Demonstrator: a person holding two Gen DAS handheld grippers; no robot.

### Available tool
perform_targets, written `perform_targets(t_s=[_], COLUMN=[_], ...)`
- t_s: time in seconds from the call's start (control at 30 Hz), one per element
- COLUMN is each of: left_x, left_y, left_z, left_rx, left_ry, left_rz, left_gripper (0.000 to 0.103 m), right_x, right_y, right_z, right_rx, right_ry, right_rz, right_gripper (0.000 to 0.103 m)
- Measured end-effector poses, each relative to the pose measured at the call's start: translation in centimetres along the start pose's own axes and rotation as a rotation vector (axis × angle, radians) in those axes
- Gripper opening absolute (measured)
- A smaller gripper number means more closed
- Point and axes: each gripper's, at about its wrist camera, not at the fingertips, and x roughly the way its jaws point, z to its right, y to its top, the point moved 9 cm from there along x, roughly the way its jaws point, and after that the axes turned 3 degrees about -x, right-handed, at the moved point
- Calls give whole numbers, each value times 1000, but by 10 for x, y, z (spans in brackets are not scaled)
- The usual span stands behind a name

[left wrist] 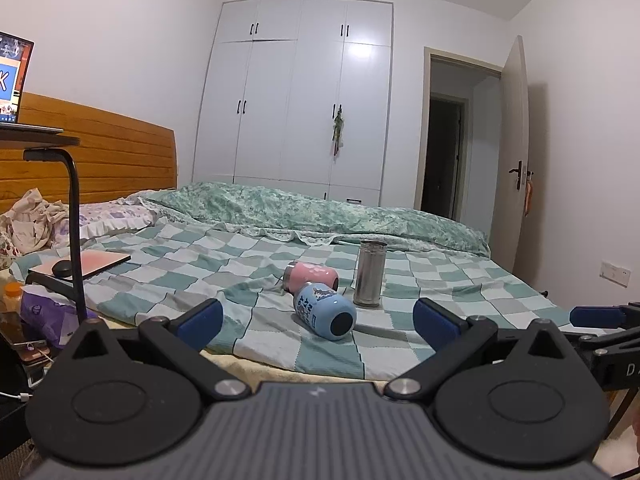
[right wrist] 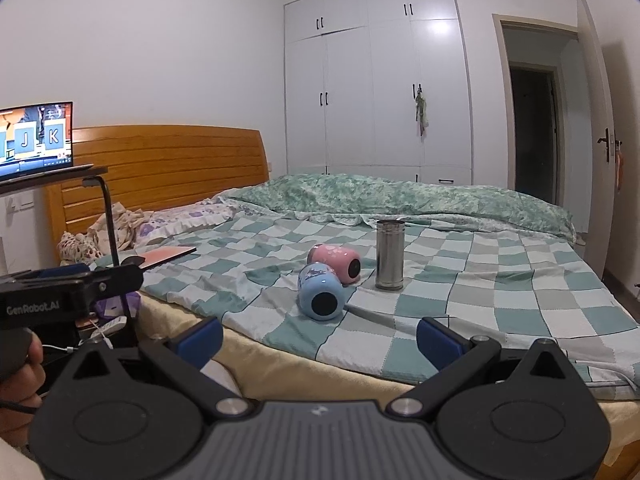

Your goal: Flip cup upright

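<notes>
A blue cup (left wrist: 325, 311) (right wrist: 321, 292) lies on its side on the checkered bedspread, its dark base toward me. A pink cup (left wrist: 311, 276) (right wrist: 335, 263) lies on its side just behind it, touching it. A steel tumbler (left wrist: 370, 273) (right wrist: 390, 255) stands upright to their right. My left gripper (left wrist: 318, 322) is open and empty, short of the blue cup at the bed's near edge. My right gripper (right wrist: 319, 340) is open and empty, also short of the cups. The right gripper shows at the right edge of the left wrist view (left wrist: 600, 318).
The bed (right wrist: 500, 304) has a folded green quilt (left wrist: 320, 208) at the far side and a wooden headboard (right wrist: 168, 160). A stand with a laptop (right wrist: 36, 140) and a black post (left wrist: 76, 232) is at the left. A pink tablet (left wrist: 100, 260) lies near the pillows.
</notes>
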Motion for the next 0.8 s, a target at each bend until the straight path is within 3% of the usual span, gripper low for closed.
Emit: perform_targets(t_s=[0.8], left_x=[2], left_y=[0], left_z=[0], left_rx=[-3], left_ry=[7], left_rz=[-11], left_gripper=[103], right_x=[-1], right_y=[1], right_z=[3], right_rx=[-3], right_ry=[-3], right_rz=[-5], right_gripper=[103])
